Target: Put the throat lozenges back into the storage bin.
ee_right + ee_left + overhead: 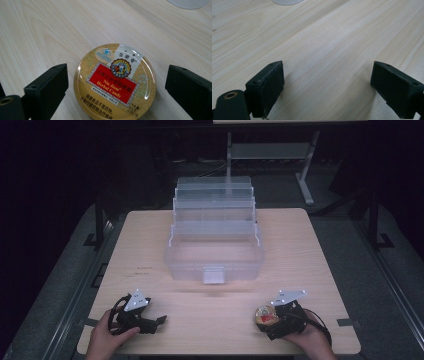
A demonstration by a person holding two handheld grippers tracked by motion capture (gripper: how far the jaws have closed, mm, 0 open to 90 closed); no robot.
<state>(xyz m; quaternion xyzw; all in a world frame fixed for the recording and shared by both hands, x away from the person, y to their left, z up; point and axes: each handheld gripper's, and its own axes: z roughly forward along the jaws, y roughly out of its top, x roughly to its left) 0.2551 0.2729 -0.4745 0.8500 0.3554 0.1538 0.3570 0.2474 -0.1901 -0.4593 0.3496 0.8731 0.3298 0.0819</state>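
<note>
A pale wood-grain worktop (150, 245) is seen. At its middle, a clear plastic tiered organiser box (215, 247) is set, opened out. Near the front right edge, 1 round gold candy tin (265, 315) is laid flat.

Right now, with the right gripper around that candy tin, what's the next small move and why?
Probably close the right gripper a little further until both pads meet the round candy tin. The tin lies flat on the table between the jaws, but a gap shows on each side, so nothing holds it yet. Lifting toward the open clear box would likely leave it behind.
</note>
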